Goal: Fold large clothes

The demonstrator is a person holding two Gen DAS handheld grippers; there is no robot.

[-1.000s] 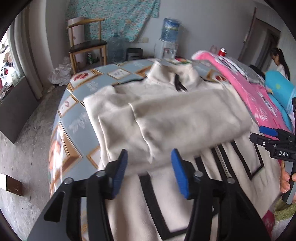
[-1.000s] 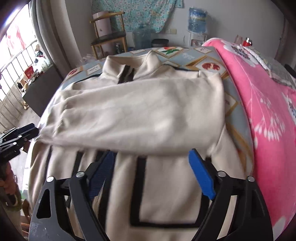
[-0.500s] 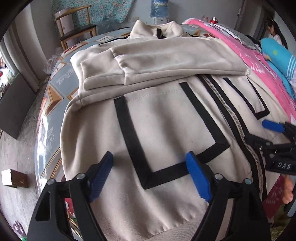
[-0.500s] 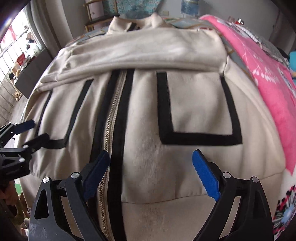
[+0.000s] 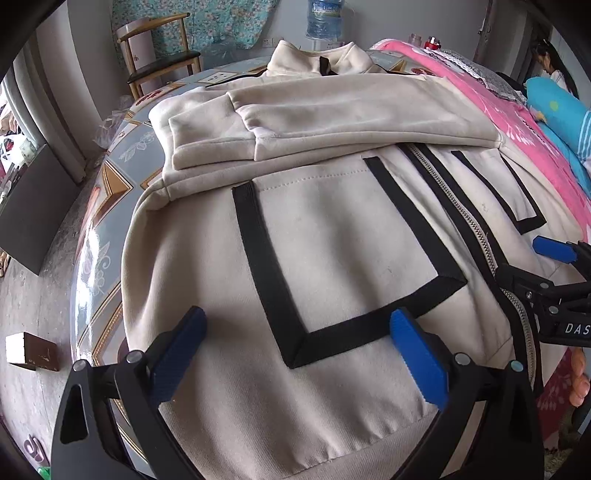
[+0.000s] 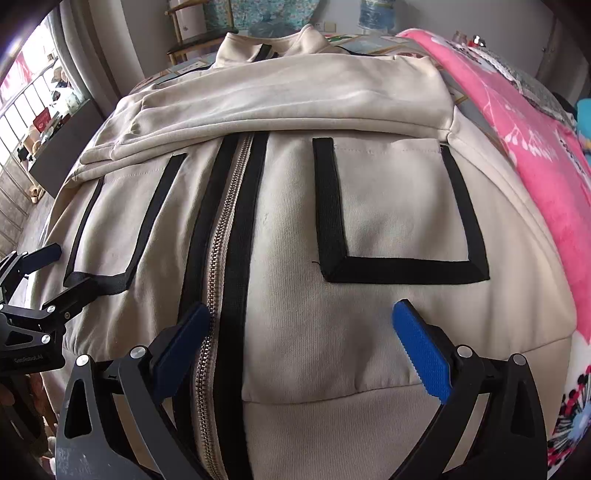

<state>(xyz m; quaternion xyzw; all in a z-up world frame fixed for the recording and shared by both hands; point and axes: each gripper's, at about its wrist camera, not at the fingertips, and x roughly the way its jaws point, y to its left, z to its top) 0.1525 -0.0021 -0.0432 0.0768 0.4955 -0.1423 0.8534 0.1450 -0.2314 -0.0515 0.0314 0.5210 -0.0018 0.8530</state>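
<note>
A cream zip jacket with black-trimmed pockets lies front up on the bed, collar far, hem near. It also fills the right wrist view. Both sleeves are folded across the chest. My left gripper is open, low over the hem by the left pocket. My right gripper is open, low over the hem between the zipper and the right pocket. Neither holds cloth. The right gripper shows at the right edge of the left wrist view.
A patterned blue bedsheet lies under the jacket. A pink blanket lies along the right side. A wooden chair and a water dispenser stand at the far wall. A person is at far right.
Both grippers have drawn back from the folded sleeves toward the jacket's hem and dropped lower over it. Both stay open; the left has opened wider.
</note>
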